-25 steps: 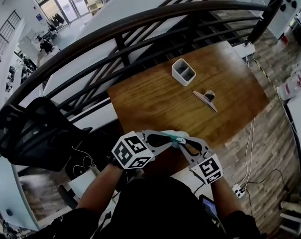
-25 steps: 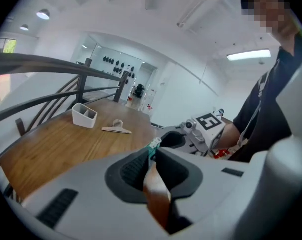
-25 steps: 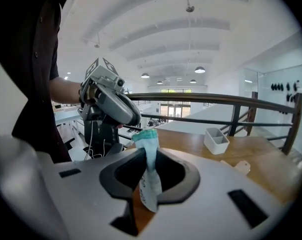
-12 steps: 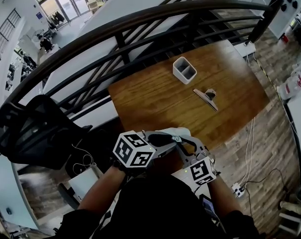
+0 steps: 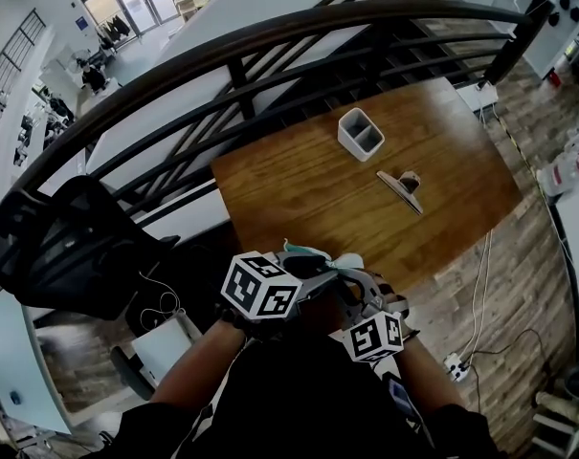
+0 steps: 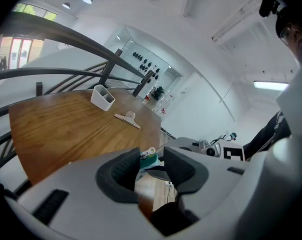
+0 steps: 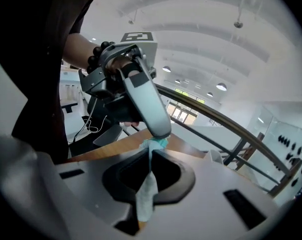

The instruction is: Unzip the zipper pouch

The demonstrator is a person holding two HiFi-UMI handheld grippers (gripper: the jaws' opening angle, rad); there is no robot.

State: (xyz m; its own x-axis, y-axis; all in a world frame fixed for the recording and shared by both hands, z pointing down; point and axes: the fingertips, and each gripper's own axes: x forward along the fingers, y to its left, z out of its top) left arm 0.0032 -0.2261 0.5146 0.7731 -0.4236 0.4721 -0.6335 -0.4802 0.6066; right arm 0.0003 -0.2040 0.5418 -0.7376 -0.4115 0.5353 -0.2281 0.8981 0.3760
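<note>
Zipper pouch (image 5: pixel 315 255): it is teal and white. It hangs in the air between my two grippers, low in the middle of the head view, by the near edge of the table (image 5: pixel 299 199).
My left gripper (image 6: pixel 151 165): its jaws are opening. The dark pads stand apart, and a small teal and white bit of the pouch shows in the gap up by the tips. The pads do not squeeze it.
My right gripper (image 7: pixel 149 159): its jaws are clamped tight on a pale strip of the pouch. The strip runs down between the pads, and a teal bit sticks out above them.
How they meet: in the right gripper view, one gray finger of my left gripper comes down from the upper left and ends right at that teal bit.
White box (image 5: pixel 361 134): it stands on the table, in the upper middle of the head view. It has two open parts.
Clip (image 5: pixel 401 185): it lies on the table, down and right of the white box.
Black chair (image 5: pixel 69 247): at the left side, off the table.
</note>
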